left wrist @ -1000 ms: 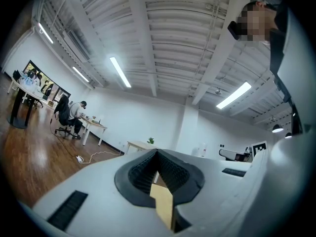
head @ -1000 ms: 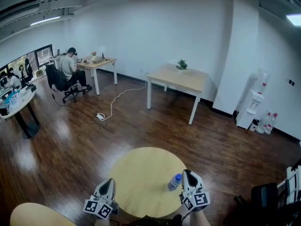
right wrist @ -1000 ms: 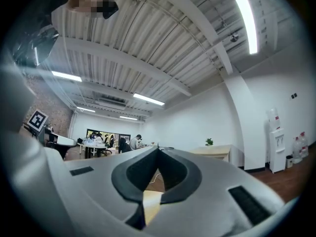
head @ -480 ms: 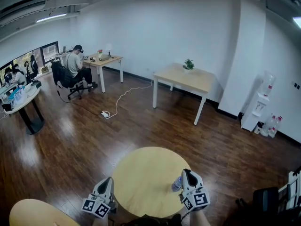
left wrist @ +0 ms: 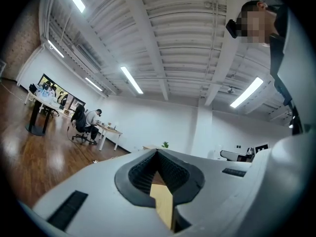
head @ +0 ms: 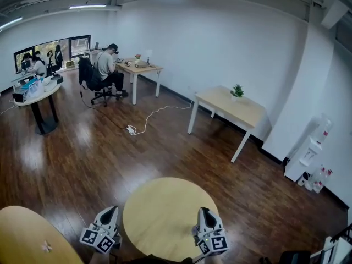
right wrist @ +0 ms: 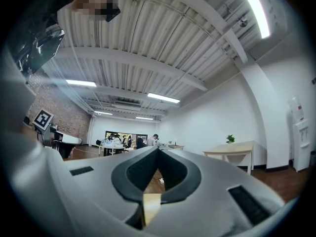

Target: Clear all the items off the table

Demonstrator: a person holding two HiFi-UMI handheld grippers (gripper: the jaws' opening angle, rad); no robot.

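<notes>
The round pale wooden table [head: 165,213] lies just in front of me, and its visible top is bare. No bottle shows on it in the head view. My left gripper [head: 110,209] sits at the table's near left edge, my right gripper [head: 204,210] over its near right edge. In the left gripper view the left gripper [left wrist: 157,152] has its jaws meeting with nothing between them, pointing level into the room. The right gripper [right wrist: 158,149] in its own view is likewise shut and empty.
A second round table [head: 27,238] fills the bottom left corner with a small thing [head: 47,246] on it. Farther off stand a rectangular table [head: 228,111] with a potted plant [head: 237,91], a water dispenser [head: 312,150], and a seated person [head: 104,67] at a desk. A cable [head: 147,119] crosses the floor.
The head view has tilted up and turned right. The bottle seen beside the right gripper earlier is out of sight now. Both grippers sit lower in the picture.
</notes>
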